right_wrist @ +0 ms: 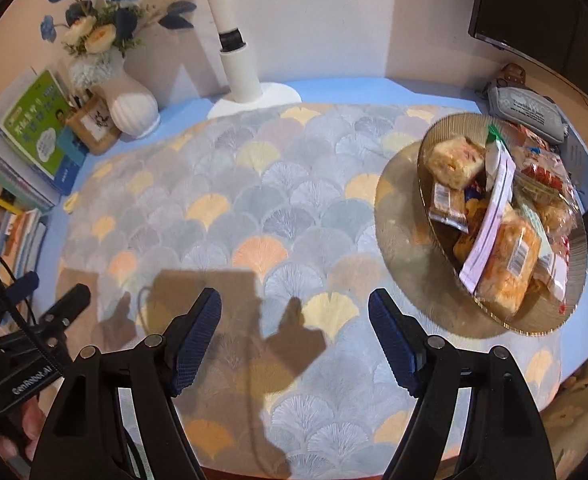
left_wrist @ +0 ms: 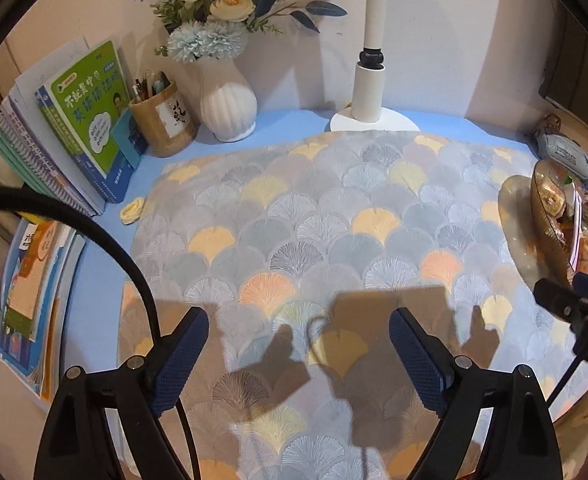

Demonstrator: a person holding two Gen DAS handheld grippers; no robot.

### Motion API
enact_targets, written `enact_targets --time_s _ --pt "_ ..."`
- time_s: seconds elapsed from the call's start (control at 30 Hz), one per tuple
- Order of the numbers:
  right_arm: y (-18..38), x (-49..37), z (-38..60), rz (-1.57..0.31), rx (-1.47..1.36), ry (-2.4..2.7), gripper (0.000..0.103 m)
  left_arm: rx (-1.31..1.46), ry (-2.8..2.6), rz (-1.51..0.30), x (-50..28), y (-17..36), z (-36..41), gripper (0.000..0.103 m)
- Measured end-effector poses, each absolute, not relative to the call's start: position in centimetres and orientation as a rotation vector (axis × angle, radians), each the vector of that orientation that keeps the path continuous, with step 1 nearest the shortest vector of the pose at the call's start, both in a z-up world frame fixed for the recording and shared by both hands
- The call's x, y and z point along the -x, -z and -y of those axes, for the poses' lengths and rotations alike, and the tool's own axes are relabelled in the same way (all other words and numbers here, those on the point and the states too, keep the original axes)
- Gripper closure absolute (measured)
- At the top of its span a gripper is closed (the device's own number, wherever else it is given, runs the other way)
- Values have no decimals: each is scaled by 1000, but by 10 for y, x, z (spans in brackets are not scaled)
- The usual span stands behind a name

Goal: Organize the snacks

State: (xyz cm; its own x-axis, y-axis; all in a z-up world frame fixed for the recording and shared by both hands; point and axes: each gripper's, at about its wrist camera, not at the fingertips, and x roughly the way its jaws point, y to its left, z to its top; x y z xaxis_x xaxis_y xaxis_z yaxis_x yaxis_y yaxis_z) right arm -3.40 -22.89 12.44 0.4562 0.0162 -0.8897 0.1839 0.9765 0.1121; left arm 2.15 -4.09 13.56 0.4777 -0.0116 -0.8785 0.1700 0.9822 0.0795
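Right wrist: wrapped snacks seemingly heaped in bowl; both grippers released, empty.

One bowl, one vase, one lamp, two tongs.

The left tool hangs above the table with its two blue-padded fingers spread wide and nothing between them. The right tool is posed the same way, fingers wide apart and bare. Both point forward and down. In the right wrist view the left tool shows at the lower left edge, a bit of the person's left hand wrapped around its black body; the two tools sit side by side, apart
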Motion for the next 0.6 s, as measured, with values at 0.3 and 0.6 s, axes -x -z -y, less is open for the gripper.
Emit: enact_targets --time_s 0.3,0.6 --pt "-120 33 214 -1105 -179 120 27 -182 124 -1067 -26 -130 33 13" --pt "-113 30 214 -1133 -148 146 27 -223 112 -1056 -32 -128 33 13"
